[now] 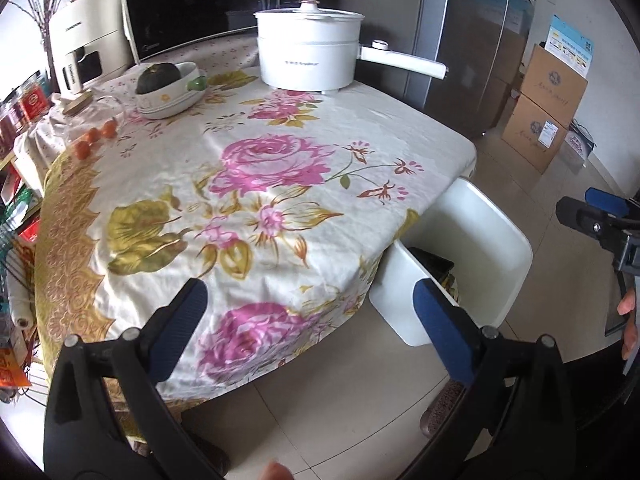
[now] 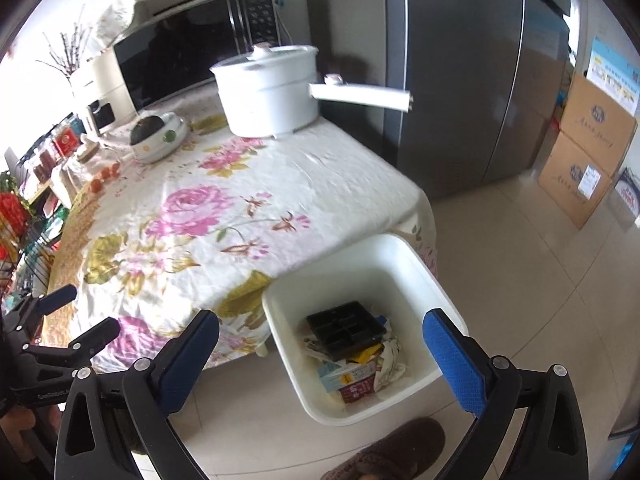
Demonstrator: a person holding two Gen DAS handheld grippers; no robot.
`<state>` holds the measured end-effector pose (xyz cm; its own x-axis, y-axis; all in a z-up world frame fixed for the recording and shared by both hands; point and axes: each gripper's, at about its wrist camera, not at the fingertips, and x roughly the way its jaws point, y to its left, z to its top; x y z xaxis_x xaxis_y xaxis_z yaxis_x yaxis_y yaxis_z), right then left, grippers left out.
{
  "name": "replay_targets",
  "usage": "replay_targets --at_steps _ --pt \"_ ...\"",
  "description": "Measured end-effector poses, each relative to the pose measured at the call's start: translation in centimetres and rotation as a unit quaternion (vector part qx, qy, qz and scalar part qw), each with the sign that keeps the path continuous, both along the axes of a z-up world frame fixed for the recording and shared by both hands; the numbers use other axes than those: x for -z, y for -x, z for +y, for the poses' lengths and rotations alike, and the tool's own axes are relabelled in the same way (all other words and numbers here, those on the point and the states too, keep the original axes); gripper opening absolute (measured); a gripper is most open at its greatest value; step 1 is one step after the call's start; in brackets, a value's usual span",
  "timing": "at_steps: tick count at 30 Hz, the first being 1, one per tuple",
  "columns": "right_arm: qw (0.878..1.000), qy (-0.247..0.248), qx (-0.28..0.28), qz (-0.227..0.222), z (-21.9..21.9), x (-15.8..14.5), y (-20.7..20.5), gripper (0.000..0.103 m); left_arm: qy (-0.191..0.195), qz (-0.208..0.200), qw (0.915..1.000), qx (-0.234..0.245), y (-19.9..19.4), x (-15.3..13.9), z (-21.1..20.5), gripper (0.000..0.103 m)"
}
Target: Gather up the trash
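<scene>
- Left hand-held gripper (image 1: 310, 320): jaws wide, nothing between the blue pads; it hangs over the near edge of the floral-cloth tabletop (image 1: 280, 168).
- Right hand-held gripper (image 2: 322, 354): jaws wide too, empty, above the white square plastic bin (image 2: 404, 258) on the floor at the tabletop's corner.
- Trash sits in the bin: black compartment tray (image 2: 344, 330) on top of crumpled paper and printed wrappers (image 2: 354, 380).
- No loose trash visible on the cloth; looks near done, judging by that.
- Risk: next sweep across the tabletop could clip the white electric pot's long handle (image 2: 360, 96), which overhangs the edge, or the small orange fruits (image 1: 96, 138) near the far-left edge.
- Risk: brown slipper (image 2: 396, 446) is just beside the bin; a step could shove it.
- Right wrist view shows the bin contents; left wrist view sees only a sliver of the tray, but shows the green squash in the white bowl (image 1: 170, 90) more clearly.
</scene>
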<state>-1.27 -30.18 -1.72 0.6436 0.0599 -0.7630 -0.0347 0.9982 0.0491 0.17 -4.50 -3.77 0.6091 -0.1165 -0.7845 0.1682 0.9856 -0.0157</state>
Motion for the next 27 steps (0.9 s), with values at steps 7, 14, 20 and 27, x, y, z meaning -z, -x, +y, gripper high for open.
replay_targets --at_steps 7,14,20,27 --pt "0.997 0.052 0.0 -0.054 3.0 -1.5 3.3 0.103 -0.016 -0.047 0.9978 -0.043 3.1 -1.9 3.0 0.102" --pt "0.993 0.055 -0.009 -0.101 5.0 -2.8 3.4 0.103 -0.018 -0.079 0.9943 -0.069 3.9 -2.5 4.4 0.102" --pt "0.993 0.049 -0.006 -0.111 5.9 -2.8 2.8 0.103 -0.008 -0.077 0.9937 -0.081 3.5 -2.1 4.6 0.102" --pt "0.991 0.044 -0.006 -0.122 6.1 -3.0 3.2 0.103 -0.004 -0.098 0.9922 -0.077 4.0 -2.7 4.4 0.102"
